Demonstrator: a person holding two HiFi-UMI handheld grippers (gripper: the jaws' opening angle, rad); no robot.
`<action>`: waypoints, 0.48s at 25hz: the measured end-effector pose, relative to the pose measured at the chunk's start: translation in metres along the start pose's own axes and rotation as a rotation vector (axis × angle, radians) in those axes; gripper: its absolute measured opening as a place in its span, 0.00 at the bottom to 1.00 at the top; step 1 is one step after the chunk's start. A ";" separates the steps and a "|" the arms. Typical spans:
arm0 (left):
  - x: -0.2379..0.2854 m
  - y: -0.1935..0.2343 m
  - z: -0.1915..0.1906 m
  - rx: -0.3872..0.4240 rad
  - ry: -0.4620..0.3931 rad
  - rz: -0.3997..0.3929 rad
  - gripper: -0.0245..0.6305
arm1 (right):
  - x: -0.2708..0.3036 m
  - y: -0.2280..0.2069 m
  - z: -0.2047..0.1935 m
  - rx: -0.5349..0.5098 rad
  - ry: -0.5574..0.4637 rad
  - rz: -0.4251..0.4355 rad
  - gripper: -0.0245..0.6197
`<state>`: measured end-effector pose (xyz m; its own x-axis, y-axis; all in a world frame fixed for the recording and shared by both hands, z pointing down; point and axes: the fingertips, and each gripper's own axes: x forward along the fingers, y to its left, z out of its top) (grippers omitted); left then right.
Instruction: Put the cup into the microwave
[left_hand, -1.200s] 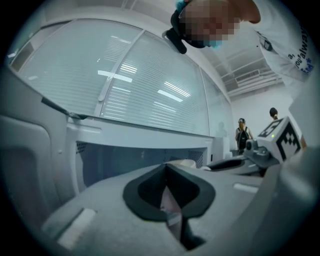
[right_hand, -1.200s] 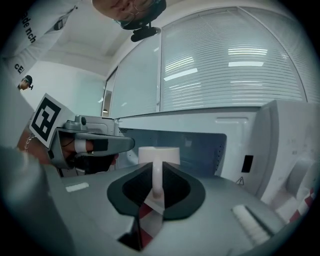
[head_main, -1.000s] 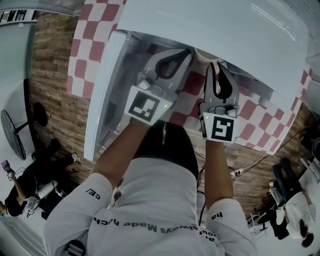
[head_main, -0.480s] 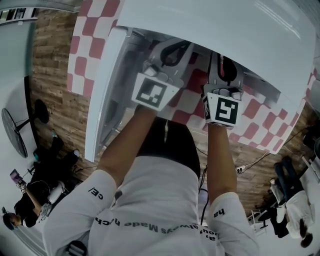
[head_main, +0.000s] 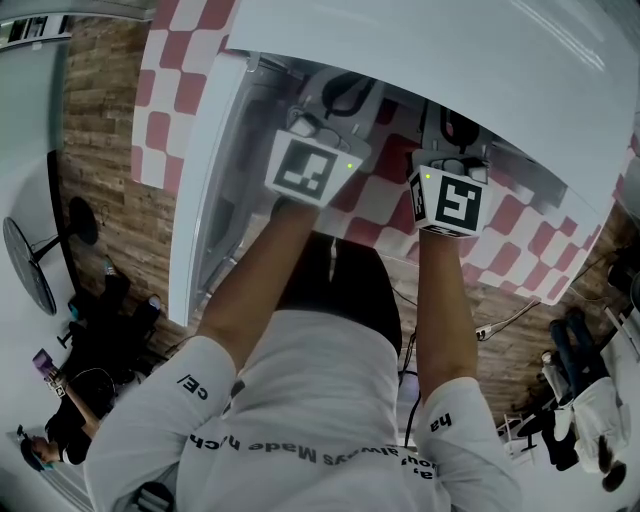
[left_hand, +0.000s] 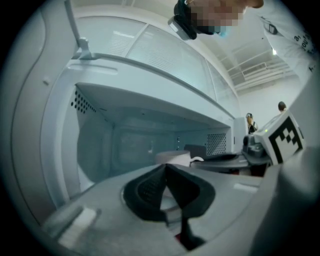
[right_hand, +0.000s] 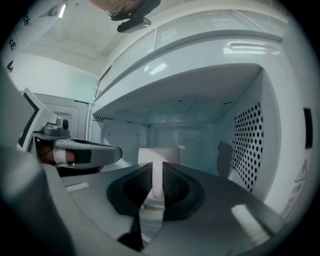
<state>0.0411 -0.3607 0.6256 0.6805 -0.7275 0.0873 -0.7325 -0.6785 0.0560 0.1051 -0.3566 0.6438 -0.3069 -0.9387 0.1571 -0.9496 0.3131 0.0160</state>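
Two hand-held grippers reach into the open white microwave oven (right_hand: 260, 90), which fills the top of the head view. The right gripper (right_hand: 157, 172) is clenched on the thin handle of the white ceramic cup (right_hand: 159, 154), centre frame in its own view and inside the cavity (perforated wall at right). The left gripper (left_hand: 165, 170) has its dark pads pressed together on nothing, with the cup just beyond them.
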 end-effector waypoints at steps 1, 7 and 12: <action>0.000 0.000 0.000 -0.002 0.001 0.001 0.04 | 0.000 0.000 -0.001 -0.001 -0.001 0.000 0.10; -0.002 -0.003 -0.003 -0.011 0.015 0.003 0.04 | -0.004 -0.001 -0.008 -0.018 0.015 -0.008 0.10; -0.005 -0.009 -0.001 -0.011 0.020 -0.001 0.04 | -0.006 -0.003 -0.014 0.005 0.048 0.006 0.10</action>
<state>0.0441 -0.3509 0.6255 0.6806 -0.7247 0.1074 -0.7322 -0.6778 0.0666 0.1105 -0.3502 0.6572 -0.3095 -0.9286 0.2049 -0.9480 0.3182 0.0100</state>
